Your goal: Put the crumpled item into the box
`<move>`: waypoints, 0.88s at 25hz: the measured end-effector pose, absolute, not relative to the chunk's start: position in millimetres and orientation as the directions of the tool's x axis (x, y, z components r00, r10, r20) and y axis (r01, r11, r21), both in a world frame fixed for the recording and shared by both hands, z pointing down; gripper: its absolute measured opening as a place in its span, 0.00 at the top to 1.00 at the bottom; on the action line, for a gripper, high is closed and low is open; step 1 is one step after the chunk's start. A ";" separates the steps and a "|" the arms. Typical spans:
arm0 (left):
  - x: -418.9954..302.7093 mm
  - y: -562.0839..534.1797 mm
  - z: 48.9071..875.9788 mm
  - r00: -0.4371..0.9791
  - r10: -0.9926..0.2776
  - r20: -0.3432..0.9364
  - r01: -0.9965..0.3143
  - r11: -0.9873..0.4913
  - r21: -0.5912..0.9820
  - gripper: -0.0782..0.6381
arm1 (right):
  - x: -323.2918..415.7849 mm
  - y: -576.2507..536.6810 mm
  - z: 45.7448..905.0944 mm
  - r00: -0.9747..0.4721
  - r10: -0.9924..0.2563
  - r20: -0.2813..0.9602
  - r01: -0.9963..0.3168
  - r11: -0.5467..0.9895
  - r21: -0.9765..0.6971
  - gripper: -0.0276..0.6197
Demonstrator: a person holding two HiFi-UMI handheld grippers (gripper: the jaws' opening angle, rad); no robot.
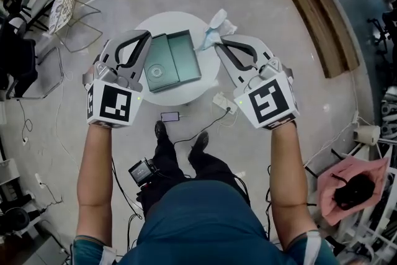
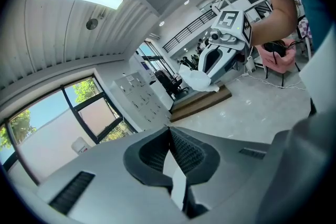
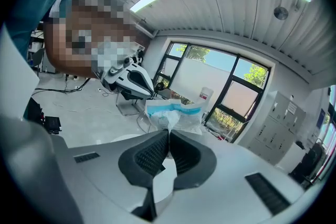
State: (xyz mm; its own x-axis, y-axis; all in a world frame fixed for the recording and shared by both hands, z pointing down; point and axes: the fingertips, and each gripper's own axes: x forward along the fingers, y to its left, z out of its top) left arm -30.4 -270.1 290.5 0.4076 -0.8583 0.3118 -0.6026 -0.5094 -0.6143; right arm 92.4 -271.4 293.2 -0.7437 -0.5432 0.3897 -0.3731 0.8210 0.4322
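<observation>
**Head view.** The right gripper carries the crumpled item at its tips. The open box on the round desk lies just to the left of these fingers, so this is the nearer hand. The left gripper hangs at the box's other side.

**Left gripper view.** Its fingers are pressed together, with nothing between them.

**Right gripper view.** The fingers pinch the item, which bunches up ahead of the tips.

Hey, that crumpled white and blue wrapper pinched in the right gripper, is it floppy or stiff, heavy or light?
Probably floppy: the crumpled wrapper bunches in loose folds beyond the right gripper. Likely light, since a pinch at one edge holds it up. It looks thin and filmy, so it may spring open in the box.
</observation>
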 end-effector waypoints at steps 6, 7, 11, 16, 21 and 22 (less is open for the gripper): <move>-34.8 -280.4 325.0 0.431 -0.834 0.345 -0.585 -0.549 -0.596 0.87 | 87.7 -280.0 326.9 -0.728 -0.547 0.415 -0.393 0.827 0.401 0.90; -38.7 -285.3 330.8 0.438 -0.828 0.349 -0.583 -0.558 -0.591 0.87 | 82.7 -284.2 333.8 -0.724 -0.546 0.422 -0.398 0.830 0.391 0.90; -66.3 -308.6 355.6 0.446 -0.817 0.365 -0.586 -0.575 -0.572 0.87 | 51.6 -303.2 362.7 -0.718 -0.528 0.453 -0.390 0.845 0.366 0.90; -77.2 -319.7 388.9 0.471 -0.792 0.388 -0.583 -0.609 -0.538 0.87 | 31.7 -314.0 407.9 -0.711 -0.503 0.492 -0.388 0.864 0.322 0.90; -92.5 -327.4 422.7 0.478 -0.776 0.412 -0.587 -0.631 -0.507 0.87 | 14.6 -324.8 452.6 -0.701 -0.477 0.531 -0.380 0.879 0.287 0.89; -94.6 -328.0 429.3 0.479 -0.774 0.415 -0.590 -0.634 -0.501 0.87 | 12.4 -326.3 461.3 -0.699 -0.472 0.537 -0.379 0.881 0.281 0.90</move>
